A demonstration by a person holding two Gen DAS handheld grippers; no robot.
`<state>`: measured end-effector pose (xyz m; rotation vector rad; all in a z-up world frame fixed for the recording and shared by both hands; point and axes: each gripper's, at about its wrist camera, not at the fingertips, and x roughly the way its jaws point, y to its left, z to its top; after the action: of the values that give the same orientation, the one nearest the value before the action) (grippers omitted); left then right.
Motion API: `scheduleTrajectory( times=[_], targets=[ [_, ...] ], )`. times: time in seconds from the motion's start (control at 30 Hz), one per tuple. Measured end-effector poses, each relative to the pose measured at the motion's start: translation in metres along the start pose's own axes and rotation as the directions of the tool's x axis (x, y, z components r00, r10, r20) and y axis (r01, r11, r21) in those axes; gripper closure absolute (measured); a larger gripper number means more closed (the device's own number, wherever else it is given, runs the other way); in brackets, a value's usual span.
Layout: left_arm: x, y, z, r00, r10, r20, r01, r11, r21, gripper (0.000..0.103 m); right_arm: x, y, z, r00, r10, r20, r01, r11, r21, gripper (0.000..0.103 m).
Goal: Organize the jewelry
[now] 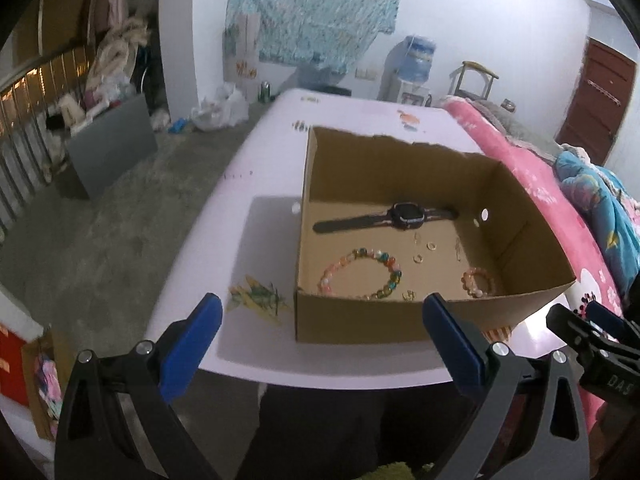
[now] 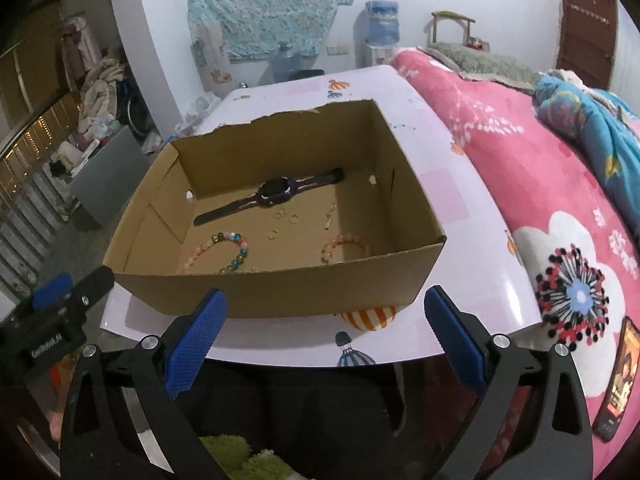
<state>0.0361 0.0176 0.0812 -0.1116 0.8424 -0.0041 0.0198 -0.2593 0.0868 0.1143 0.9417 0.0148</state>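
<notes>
An open cardboard box (image 1: 360, 320) (image 2: 280, 292) stands on the white table (image 1: 256, 168) (image 2: 460, 200). Inside lie a dark watch (image 1: 402, 214) (image 2: 276, 192), a multicoloured bead bracelet (image 1: 360, 274) (image 2: 224, 250), a smaller pink bead bracelet (image 1: 478, 282) (image 2: 344, 246), several small gold rings (image 1: 418, 258) (image 2: 294, 219) and a thin gold piece (image 2: 329, 216). My left gripper (image 1: 322, 316) hangs open in front of the box's near wall, nothing between its blue pads (image 1: 192, 344). My right gripper (image 2: 326, 312) is also open and empty, short of the box.
A bed with a pink floral blanket (image 2: 560, 220) (image 1: 520, 168) runs along the table's right side, a phone (image 2: 618, 380) lying on it. The other gripper shows at each view's edge. Concrete floor, a grey cabinet (image 1: 112, 140) and clutter lie to the left.
</notes>
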Motion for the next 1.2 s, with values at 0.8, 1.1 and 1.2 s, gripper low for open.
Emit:
scheduleTrajectory(
  times=[0.8, 1.1, 1.2],
  targets=[
    [0.016, -0.019, -0.01, 0.997, 0.011, -0.075, -0.006, 0.998, 0.069, 0.005, 0.014, 0.002, -0.004, 0.998, -0.01, -0.069, 0.011, 1.0, 0.022, 0.008],
    [0.019, -0.018, -0.011, 0.996, 0.01, -0.085, -0.005, 0.998, 0.065, 0.005, 0.014, 0.001, -0.003, 0.998, -0.008, -0.067, 0.01, 0.999, 0.031, 0.008],
    [0.018, -0.018, -0.011, 0.996, 0.011, -0.083, -0.006, 0.998, 0.064, 0.005, 0.014, 0.001, -0.003, 0.998, -0.006, -0.068, 0.008, 1.0, 0.03, 0.008]
  ],
)
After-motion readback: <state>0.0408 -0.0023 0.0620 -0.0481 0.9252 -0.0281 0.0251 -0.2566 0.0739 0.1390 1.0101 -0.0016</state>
